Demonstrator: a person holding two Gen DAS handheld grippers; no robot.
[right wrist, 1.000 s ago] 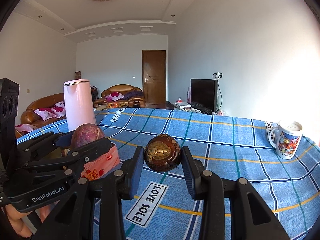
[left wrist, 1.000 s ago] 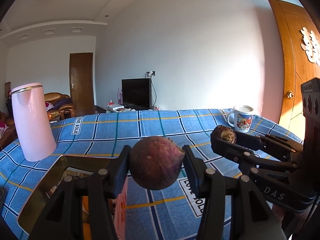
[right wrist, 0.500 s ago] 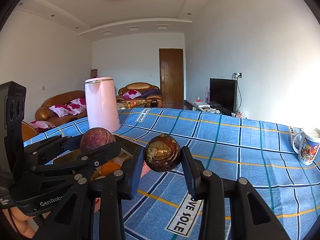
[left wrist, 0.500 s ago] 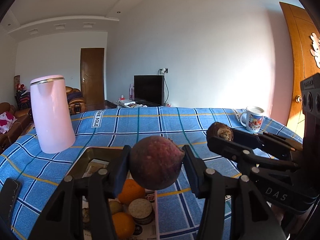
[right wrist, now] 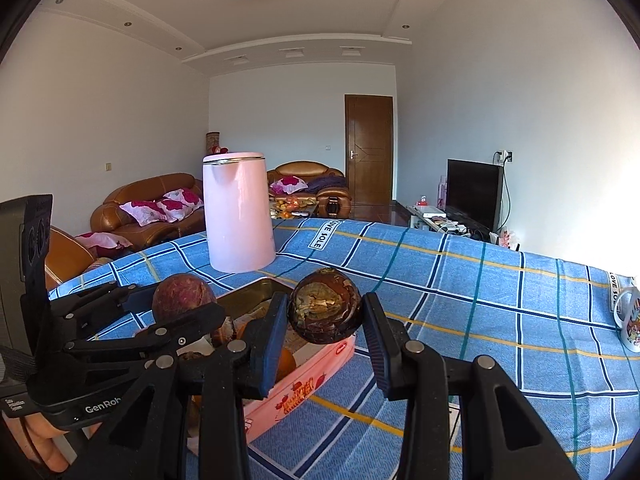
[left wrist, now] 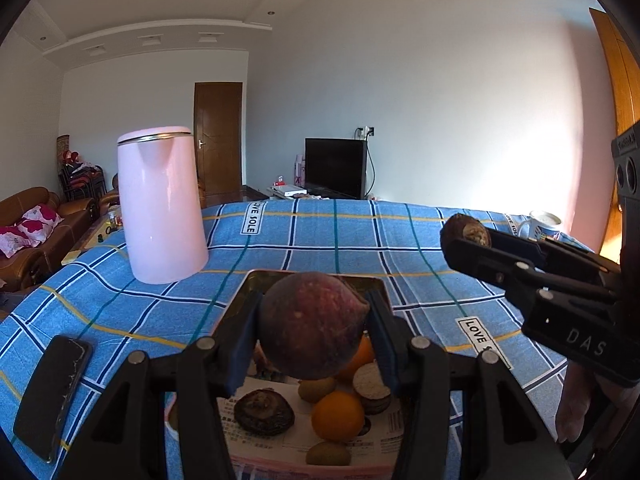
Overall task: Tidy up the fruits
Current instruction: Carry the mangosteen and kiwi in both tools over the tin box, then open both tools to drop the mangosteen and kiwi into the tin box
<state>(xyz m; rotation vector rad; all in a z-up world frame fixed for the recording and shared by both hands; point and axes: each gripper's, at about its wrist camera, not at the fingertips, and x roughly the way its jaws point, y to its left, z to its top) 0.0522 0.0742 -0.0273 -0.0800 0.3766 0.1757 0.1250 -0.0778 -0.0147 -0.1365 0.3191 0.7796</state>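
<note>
My left gripper (left wrist: pixel 314 326) is shut on a round purple-red fruit (left wrist: pixel 312 324) and holds it above a pink tin box (left wrist: pixel 320 456). The box holds oranges (left wrist: pixel 338 420), kiwis (left wrist: pixel 328 454) and dark brown fruits (left wrist: pixel 264 412). My right gripper (right wrist: pixel 326 314) is shut on a dark brown, mottled fruit (right wrist: pixel 325 312), held above the box's right side (right wrist: pixel 304 388). In the left wrist view the right gripper (left wrist: pixel 466 236) shows at the right with its fruit. In the right wrist view the left gripper (right wrist: pixel 182 304) shows at the left.
A tall pink kettle (left wrist: pixel 160 204) stands on the blue checked tablecloth (left wrist: pixel 320 236) behind and left of the box. A black phone (left wrist: pixel 50 392) lies at the near left. A printed white mug (right wrist: pixel 632 320) stands at the far right.
Both grippers have swung left with their fruits. The box now lies directly under the left gripper and its fruits have come into view; the kettle has shifted towards the middle.
</note>
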